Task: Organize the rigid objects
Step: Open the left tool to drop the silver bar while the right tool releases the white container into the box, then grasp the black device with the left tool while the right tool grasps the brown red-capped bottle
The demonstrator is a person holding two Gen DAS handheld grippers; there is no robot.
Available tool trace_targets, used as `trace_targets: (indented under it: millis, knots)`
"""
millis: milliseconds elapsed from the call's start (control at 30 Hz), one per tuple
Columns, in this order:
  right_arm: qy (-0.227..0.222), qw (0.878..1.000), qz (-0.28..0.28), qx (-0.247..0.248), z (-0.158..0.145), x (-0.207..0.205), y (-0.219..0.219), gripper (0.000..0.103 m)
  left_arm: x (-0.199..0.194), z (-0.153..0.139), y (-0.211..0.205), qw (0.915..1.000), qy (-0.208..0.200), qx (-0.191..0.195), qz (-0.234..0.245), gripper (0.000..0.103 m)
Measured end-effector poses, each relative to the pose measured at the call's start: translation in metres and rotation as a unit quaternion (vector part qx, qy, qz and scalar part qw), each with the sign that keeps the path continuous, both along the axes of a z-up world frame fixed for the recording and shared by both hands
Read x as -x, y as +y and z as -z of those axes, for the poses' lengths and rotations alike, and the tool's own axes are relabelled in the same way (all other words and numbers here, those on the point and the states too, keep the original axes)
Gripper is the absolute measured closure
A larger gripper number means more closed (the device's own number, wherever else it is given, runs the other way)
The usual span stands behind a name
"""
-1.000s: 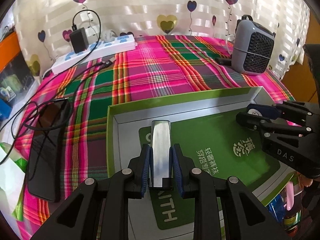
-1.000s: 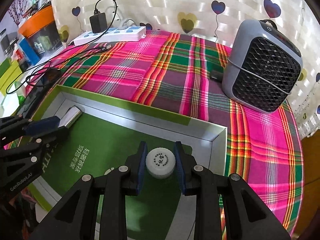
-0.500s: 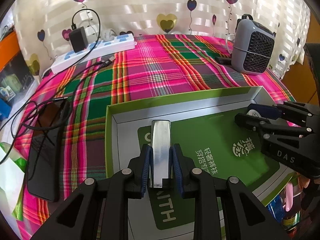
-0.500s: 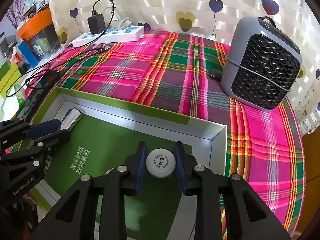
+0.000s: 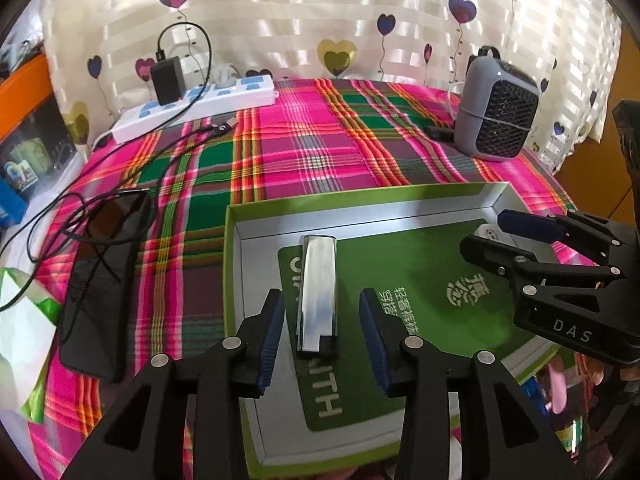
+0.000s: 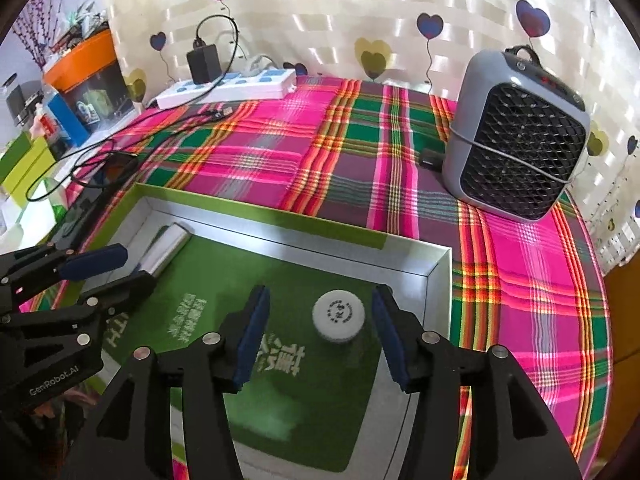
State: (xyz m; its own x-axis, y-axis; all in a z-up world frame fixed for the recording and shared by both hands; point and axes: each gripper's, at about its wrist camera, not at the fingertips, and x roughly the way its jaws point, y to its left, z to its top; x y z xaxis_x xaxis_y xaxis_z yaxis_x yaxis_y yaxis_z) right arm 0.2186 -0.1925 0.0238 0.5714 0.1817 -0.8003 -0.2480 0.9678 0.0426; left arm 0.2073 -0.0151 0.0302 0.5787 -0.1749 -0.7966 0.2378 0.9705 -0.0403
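A green-rimmed box lid [image 5: 360, 198] [image 6: 256, 216] with a silver inside and a green card lies on the plaid cloth. A shiny metal bar [image 5: 318, 296] [image 6: 166, 246] rests in it between the fingers of my left gripper [image 5: 322, 320]. The jaws are opening and the pads stand clear of the bar. In the right wrist view a small white round jar [image 6: 338, 316] sits on the card near the box's right wall. My right gripper [image 6: 320, 332] straddles it, jaws opening, pads apart from the jar. Each gripper shows in the other's view: right [image 5: 532, 240], left [image 6: 100, 268].
A grey fan heater [image 6: 520, 136] [image 5: 496, 116] stands at the back right. A white power strip [image 5: 196, 106] with a black charger sits at the back left. A black phone [image 5: 100, 288] with cables lies left of the box. Shelves with clutter [image 6: 60, 92] stand at the far left.
Both grippers have spread their fingers. The left one let go of the metal bar and the right one let go of the white jar; both things now rest in the box.
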Motion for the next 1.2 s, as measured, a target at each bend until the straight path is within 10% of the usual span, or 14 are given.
trace_targets:
  millis: [1200]
  knots:
    - [-0.066, 0.996, 0.039, -0.034, -0.028, 0.155, -0.02, 0.049, 0.13, -0.018, 0.054, 0.9955, -0.015, 0.077, -0.054, 0.065]
